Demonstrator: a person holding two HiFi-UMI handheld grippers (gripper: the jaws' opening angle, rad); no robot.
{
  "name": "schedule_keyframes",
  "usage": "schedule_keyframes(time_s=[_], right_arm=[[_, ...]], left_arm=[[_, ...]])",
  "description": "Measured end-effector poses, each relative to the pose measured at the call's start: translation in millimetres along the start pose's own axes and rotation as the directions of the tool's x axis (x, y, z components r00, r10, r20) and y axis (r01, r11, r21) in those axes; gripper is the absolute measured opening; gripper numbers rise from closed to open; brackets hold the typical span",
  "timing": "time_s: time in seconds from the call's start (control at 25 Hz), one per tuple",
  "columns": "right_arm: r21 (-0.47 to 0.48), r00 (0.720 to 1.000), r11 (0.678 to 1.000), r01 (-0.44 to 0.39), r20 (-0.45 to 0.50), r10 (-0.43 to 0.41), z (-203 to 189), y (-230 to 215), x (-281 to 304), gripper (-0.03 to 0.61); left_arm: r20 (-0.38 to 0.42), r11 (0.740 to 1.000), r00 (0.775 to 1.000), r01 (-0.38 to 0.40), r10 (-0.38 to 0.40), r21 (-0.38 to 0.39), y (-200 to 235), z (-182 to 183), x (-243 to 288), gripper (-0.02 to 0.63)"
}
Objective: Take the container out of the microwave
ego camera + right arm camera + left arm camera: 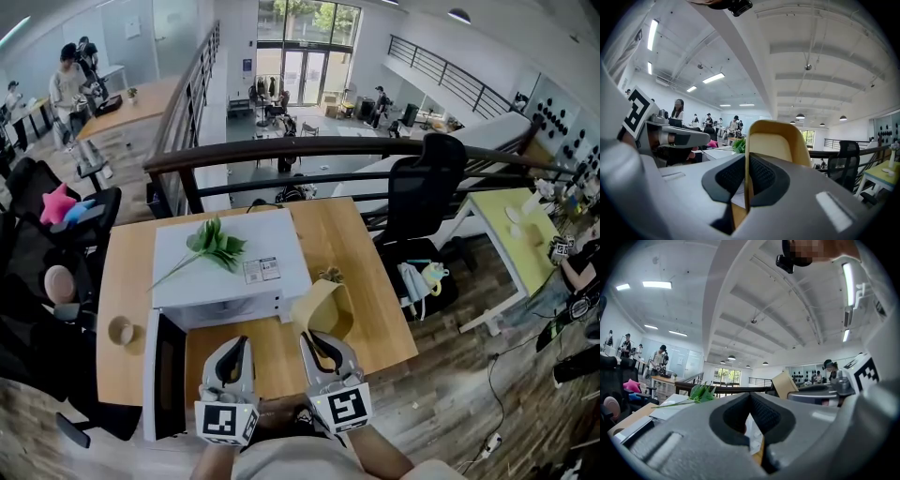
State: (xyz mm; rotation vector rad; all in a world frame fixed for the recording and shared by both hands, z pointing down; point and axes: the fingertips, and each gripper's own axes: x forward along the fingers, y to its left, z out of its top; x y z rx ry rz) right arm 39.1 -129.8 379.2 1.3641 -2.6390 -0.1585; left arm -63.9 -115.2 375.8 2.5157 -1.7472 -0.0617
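Observation:
A white microwave [230, 267] stands on the wooden table [375, 309], its door [167, 375] swung open to the left. The tan open-topped container [317, 307] hangs tilted in front of the microwave's right corner, outside it. My right gripper [316, 339] is shut on the container's wall; in the right gripper view the tan container [776, 140] rises between the pads of the right gripper [746, 161]. My left gripper [237, 345] is shut with nothing in it, just left of the right one. In the left gripper view, that gripper [750, 397] shows closed tips and the container [784, 383] is to the right.
A green leafy sprig [214, 246] lies on the microwave's top. A small round cup [120, 330] stands on the table left of the door. A small brown item [330, 275] sits behind the container. A black railing [309, 148] and office chair [422, 187] lie beyond the table.

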Motion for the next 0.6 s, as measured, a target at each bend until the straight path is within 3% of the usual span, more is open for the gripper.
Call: schedule_keyframes(time_s=[0.6], right_arm=[[0.014,1.0,1.0,0.004,-0.007,-0.004,-4.7,1.2,0.2,0.028]], left_arm=[[-0.003,1.0,1.0,-0.003,0.003,0.001,0.0,-3.3,-3.1,0.003]])
